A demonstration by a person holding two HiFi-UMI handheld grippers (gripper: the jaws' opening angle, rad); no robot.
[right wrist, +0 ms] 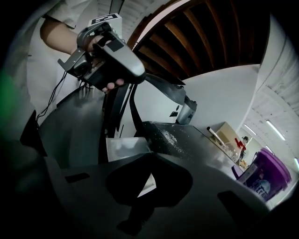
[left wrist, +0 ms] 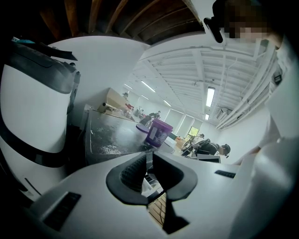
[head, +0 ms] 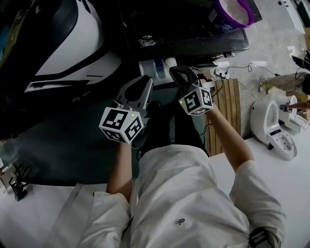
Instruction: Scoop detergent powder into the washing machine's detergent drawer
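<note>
In the head view both grippers hover side by side in front of the dark washing machine (head: 184,29). My left gripper (head: 147,80) is shut with nothing held, and its own view shows the jaws closed (left wrist: 149,158). My right gripper (head: 174,72) is shut and empty too, its tips meeting (right wrist: 149,158) just over the pulled-out white detergent drawer (right wrist: 122,147), which also shows between the grippers (head: 157,65). The purple detergent tub (head: 235,11) stands on the machine's top at the back right (left wrist: 158,132) (right wrist: 262,180). No scoop is visible.
Spilled powder (right wrist: 171,137) lies on the dark machine top (left wrist: 108,149). A big white and black appliance (head: 72,43) stands to the left. A wooden slatted panel (head: 226,99) and a small white appliance (head: 274,125) sit on the floor at right, with other people beyond.
</note>
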